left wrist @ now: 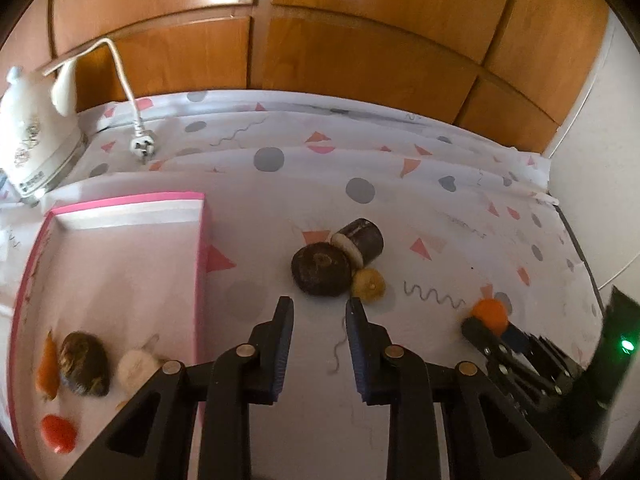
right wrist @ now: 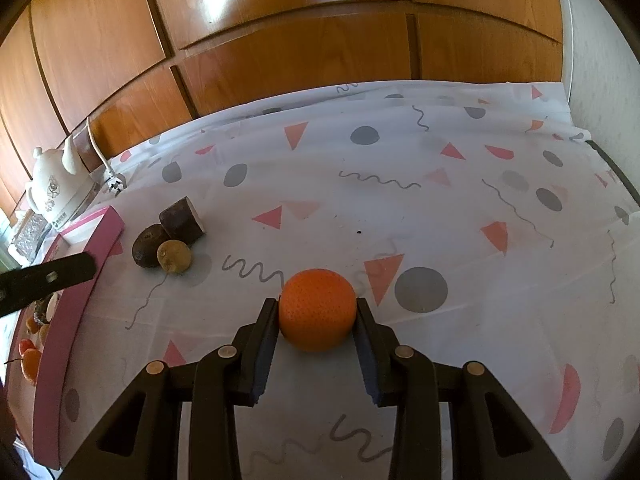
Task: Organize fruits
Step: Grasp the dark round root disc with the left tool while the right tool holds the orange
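A white cloth (right wrist: 460, 216) printed with grey dots, pink triangles and squiggles covered the table, with glossy wooden cabinet doors (left wrist: 360, 40) behind it and a white kettle (left wrist: 36, 136) with its unplugged cord at the far left. A pink-rimmed tray (left wrist: 202, 264) on the left already held several small fruits. The right gripper (right wrist: 317, 308) had its pads pressed on either side of an orange (right wrist: 317, 308) that sat low over the cloth. The left gripper (left wrist: 319, 308) held nothing; its jaws stood at a narrow gap, pointing toward 3 items clustered and touching: a dark round fruit (left wrist: 320, 272), a small yellowish fruit (left wrist: 369, 285) and a dark cut cylinder (left wrist: 362, 240). The orange was round and gripped only at its sides, so it could probably slip and roll across the cloth. With jaws that narrow, the left gripper would likely push the cluster apart rather than straddle any 1 piece.
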Tool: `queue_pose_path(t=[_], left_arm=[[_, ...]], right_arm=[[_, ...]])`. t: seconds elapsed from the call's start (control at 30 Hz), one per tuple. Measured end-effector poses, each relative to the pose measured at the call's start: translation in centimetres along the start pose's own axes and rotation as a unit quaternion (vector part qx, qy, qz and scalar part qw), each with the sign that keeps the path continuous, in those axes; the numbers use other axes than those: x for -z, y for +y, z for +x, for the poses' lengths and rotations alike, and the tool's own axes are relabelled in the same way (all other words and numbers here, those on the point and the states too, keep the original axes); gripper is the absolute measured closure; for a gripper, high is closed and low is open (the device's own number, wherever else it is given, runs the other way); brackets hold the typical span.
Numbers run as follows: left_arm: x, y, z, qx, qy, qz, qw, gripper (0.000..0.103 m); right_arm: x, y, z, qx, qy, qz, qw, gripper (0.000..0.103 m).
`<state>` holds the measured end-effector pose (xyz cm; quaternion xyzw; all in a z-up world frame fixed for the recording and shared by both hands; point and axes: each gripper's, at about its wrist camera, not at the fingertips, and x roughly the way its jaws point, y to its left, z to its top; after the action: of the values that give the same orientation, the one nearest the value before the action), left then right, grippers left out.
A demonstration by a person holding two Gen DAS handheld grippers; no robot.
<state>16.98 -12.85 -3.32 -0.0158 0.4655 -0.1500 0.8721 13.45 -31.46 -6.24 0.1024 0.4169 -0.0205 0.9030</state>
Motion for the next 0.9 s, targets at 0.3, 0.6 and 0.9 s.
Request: queue_pose_path(t=[0.3,0.6,0.9], left_arm=[[-0.9,-0.5,3.9,-0.039,0.024,0.013,0.9989,0.058],[-2.0,-1.1,5.8,-0.037,0.033,0.024,0.9985,0.047],[-1.4,-1.6,6.1,-0.027,0.032,0.041,0.9983,0.057]], right_arm=[[0.2,-0.4,-0.1,-0.013,-0.002,0.011,1.000,0.066],[0.3,-0.6,-0.1,-0.018,-0.004,0.016,1.000,0.066],[0.3,-0.6,0.0,-0.018,-0.004,0.017,1.000,0.066]])
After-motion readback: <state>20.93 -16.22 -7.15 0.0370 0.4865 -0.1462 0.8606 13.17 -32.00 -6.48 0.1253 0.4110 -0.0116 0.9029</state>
